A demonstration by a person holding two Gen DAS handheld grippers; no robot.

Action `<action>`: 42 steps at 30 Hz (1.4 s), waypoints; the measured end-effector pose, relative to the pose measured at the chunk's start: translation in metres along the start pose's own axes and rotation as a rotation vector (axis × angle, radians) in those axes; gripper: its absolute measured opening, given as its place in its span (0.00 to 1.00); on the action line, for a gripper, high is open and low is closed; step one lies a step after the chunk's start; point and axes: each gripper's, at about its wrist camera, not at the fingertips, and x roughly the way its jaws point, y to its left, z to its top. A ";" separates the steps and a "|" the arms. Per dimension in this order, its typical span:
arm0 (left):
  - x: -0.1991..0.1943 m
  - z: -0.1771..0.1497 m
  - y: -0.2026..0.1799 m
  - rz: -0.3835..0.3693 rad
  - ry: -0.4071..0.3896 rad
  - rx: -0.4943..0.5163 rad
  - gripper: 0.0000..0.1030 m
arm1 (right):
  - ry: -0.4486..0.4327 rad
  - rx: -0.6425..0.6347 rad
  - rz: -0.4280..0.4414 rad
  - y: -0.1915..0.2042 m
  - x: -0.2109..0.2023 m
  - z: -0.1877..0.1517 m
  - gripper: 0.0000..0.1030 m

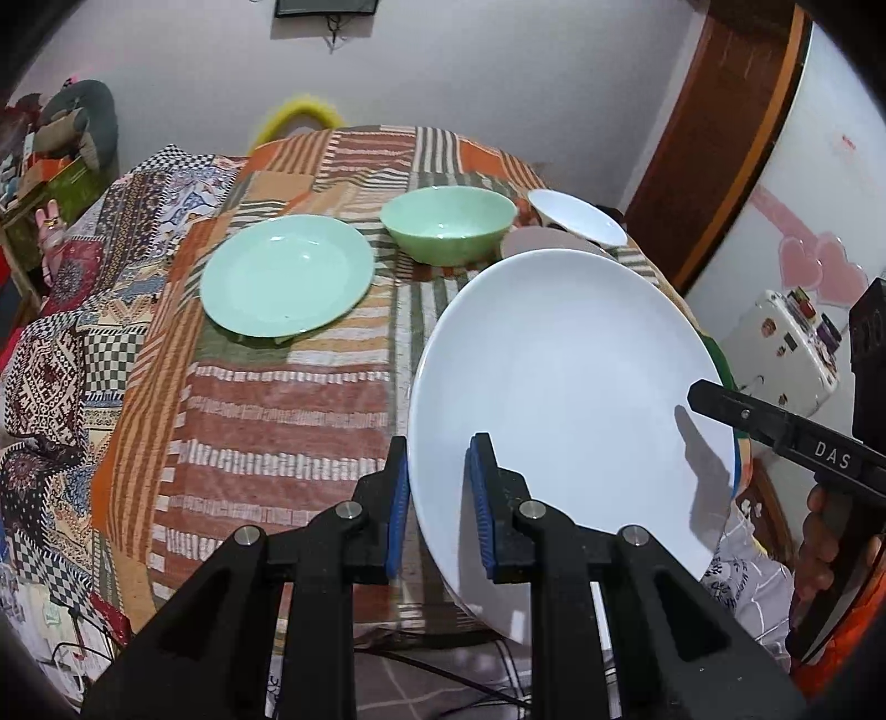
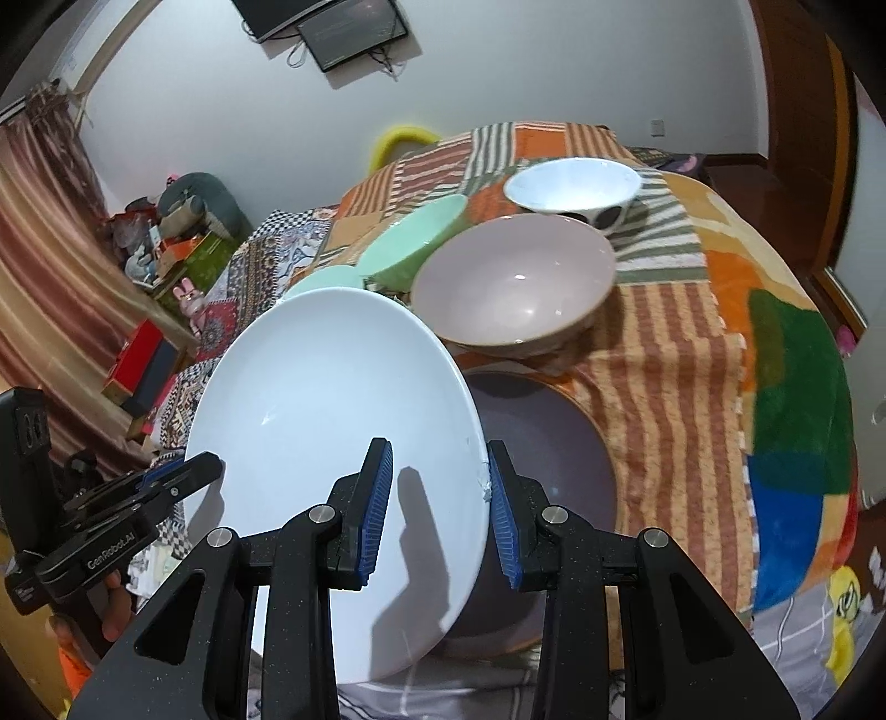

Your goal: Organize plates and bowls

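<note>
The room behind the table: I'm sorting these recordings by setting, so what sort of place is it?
Probably a lived-in room at home, perhaps a bedroom. A patchwork blanket covers the table, curtains hang at one side, soft toys and boxes lie cluttered by the wall, and screens are mounted high up.

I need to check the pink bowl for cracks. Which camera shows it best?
The right wrist view: the pink bowl sits unobstructed there, its whole rim and inside visible. In the left wrist view only a sliver of it shows, behind the white plate and the green bowl.
</note>
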 end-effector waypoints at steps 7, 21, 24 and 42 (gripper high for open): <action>0.016 -0.001 -0.013 -0.012 0.050 0.018 0.20 | 0.015 0.043 -0.013 -0.020 -0.002 -0.007 0.30; 0.049 -0.004 -0.025 -0.008 0.142 0.047 0.20 | 0.067 0.121 -0.016 -0.043 0.011 -0.019 0.30; 0.058 -0.003 -0.026 -0.014 0.163 0.044 0.20 | 0.079 0.131 -0.026 -0.046 0.013 -0.021 0.30; 0.093 -0.001 -0.016 -0.035 0.221 -0.007 0.20 | 0.111 0.164 -0.053 -0.051 0.027 -0.019 0.31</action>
